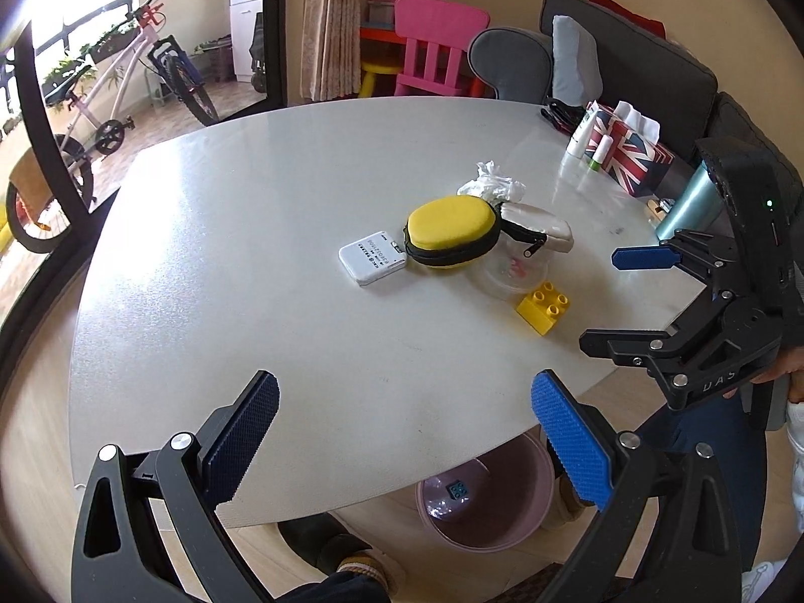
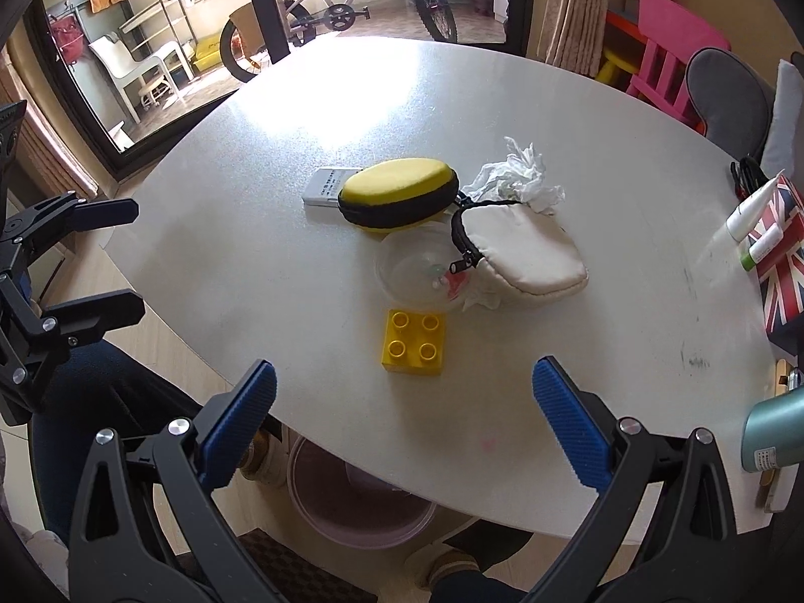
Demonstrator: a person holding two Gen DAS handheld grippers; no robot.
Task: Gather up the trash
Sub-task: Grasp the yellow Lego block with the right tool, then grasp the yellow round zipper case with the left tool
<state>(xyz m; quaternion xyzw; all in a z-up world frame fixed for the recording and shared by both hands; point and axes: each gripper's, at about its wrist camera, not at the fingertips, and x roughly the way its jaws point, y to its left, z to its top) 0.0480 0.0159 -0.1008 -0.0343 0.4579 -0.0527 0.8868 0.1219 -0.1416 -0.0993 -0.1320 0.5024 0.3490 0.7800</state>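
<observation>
A crumpled white tissue [image 1: 492, 183] [image 2: 522, 176] lies on the white table [image 1: 251, 251] [image 2: 251, 231] behind a yellow zip case [image 1: 452, 238] [image 2: 397, 196] and a cream pouch [image 1: 542, 231] [image 2: 522, 246]. A clear plastic lid [image 1: 510, 276] [image 2: 417, 271] holds small scraps. A yellow toy brick [image 1: 542, 307] [image 2: 413, 346] sits in front of it. A pink bin [image 1: 485, 497] [image 2: 357, 492] stands on the floor under the near table edge. My left gripper [image 1: 404, 432] [image 2: 108, 256] is open and empty. My right gripper [image 2: 404, 417] [image 1: 603, 296] is open and empty, just short of the brick.
A white card-like device [image 1: 372, 264] [image 2: 326, 186] lies left of the yellow case. A Union Jack tissue box [image 1: 633, 156] [image 2: 779, 261], white tubes [image 1: 583, 133] and a teal bottle [image 1: 688, 206] [image 2: 774, 432] stand at the right edge. Chairs and a bicycle stand beyond the table.
</observation>
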